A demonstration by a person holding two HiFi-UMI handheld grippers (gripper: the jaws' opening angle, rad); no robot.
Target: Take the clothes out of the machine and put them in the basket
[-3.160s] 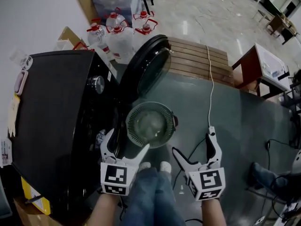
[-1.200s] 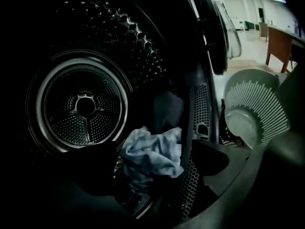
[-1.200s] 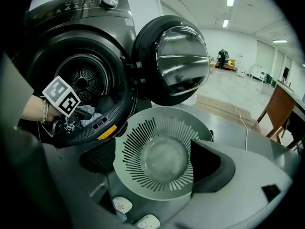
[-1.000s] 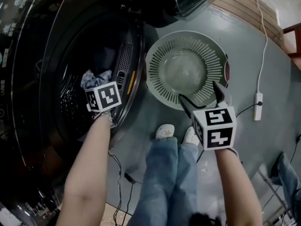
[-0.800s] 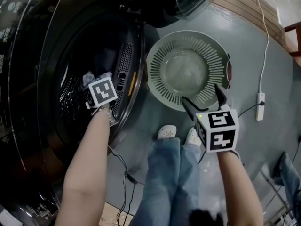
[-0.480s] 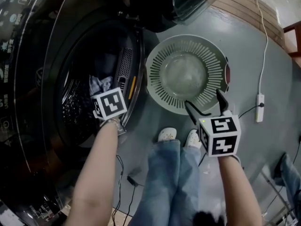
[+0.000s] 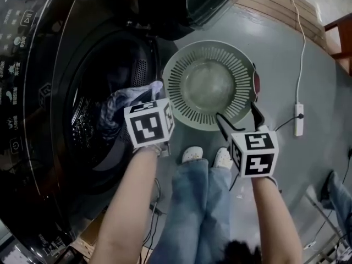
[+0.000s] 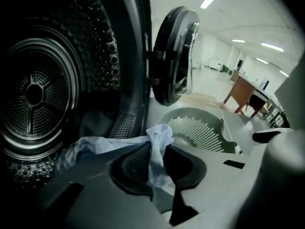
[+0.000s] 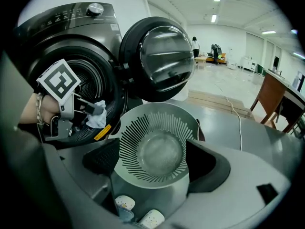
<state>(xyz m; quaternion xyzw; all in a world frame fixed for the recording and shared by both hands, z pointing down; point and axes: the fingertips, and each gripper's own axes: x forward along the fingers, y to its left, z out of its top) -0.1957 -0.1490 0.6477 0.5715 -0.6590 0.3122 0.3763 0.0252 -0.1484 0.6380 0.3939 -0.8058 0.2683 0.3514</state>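
Closest to you, your left tongs are clenched on a fold of the pale blue garment. A second ago they stood wide apart, deep in the drum. Since then they have snapped shut on the cloth and pulled back out across the opening. That looks like the first piece caught and on its way. It is not free yet, though: the fabric trails from the tongs back over the rim into the drum.

Your right tongs hang released over the near edge of the basket. Their jaws have just narrowed a little, with nothing between them.

Just past both tongs, the basket sits on the floor right beside the mouth of the machine, and it is empty. What seems left for this garment is a short swing to your right and a drop. Lift as you go, because the trailing end could snag on the rim.

Farthest off, the door stands swung open above the basket's far side.
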